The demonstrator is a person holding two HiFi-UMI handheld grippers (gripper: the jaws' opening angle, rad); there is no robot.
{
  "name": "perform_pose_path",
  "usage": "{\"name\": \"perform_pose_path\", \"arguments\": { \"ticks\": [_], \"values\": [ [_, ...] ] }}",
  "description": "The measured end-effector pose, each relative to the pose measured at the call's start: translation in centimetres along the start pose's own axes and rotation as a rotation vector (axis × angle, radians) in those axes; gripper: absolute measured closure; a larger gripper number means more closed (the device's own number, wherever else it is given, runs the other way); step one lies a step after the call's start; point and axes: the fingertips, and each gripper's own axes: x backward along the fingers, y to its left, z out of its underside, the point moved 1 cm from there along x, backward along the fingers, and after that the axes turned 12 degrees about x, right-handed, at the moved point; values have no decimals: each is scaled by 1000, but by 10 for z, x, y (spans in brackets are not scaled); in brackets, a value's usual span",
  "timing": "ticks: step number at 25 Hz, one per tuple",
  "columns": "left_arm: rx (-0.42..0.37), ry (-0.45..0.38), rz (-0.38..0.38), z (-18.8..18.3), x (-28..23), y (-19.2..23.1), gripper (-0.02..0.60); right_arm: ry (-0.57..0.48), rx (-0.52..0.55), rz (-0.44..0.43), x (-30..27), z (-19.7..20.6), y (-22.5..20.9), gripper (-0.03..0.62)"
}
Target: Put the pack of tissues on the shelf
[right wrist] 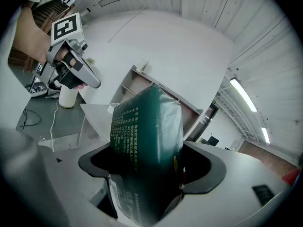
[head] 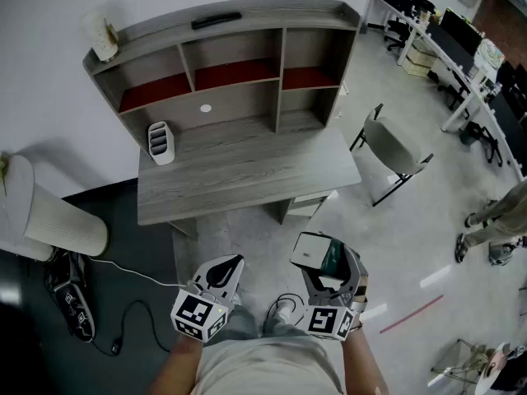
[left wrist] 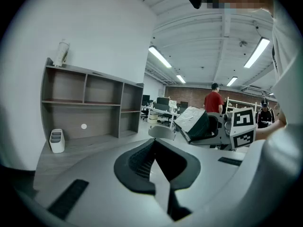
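The pack of tissues [head: 313,249], green with a white end, stands between the jaws of my right gripper [head: 325,262], which is shut on it. The right gripper view shows the green pack [right wrist: 147,145] filling the gap between the jaws. My left gripper [head: 224,271] is held beside it, shut and empty, its jaws meeting in the left gripper view [left wrist: 154,143]. Both are low in the head view, short of the desk. The grey shelf unit [head: 239,64], with red-backed compartments, stands on the desk [head: 247,171] ahead. The pack [left wrist: 196,122] also shows in the left gripper view.
A white slotted holder [head: 160,142] stands on the desk at the left. A pale bottle [head: 103,35] and a black bar [head: 216,20] lie on the shelf top. A grey chair [head: 391,151] stands right of the desk. A white cable [head: 123,274] and a white cylinder [head: 49,216] lie at the left.
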Motion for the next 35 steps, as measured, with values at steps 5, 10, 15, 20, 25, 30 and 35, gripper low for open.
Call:
{"name": "perform_pose_path", "arguments": {
  "ticks": [5,10,15,20,25,30,35],
  "values": [
    [-7,-18,16,-11,12,31,566,5,5,13,-20,-28,6,135],
    [8,-31,33,-19,23,71,566,29,24,34,-41,-54,12,135],
    [27,-45,49,-29,32,118,566,45,4,37,-66,-82,24,135],
    [62,-47,44,-33,47,173,566,90,21,39,-93,-105,40,134],
    [107,-38,15,-29,51,208,566,97,20,27,-118,-114,46,134],
    [122,-21,-7,-30,32,230,566,77,29,-5,-162,-118,45,134],
    [123,-10,-39,-43,-15,252,566,36,48,-47,-222,-115,30,134]
  ]
}}
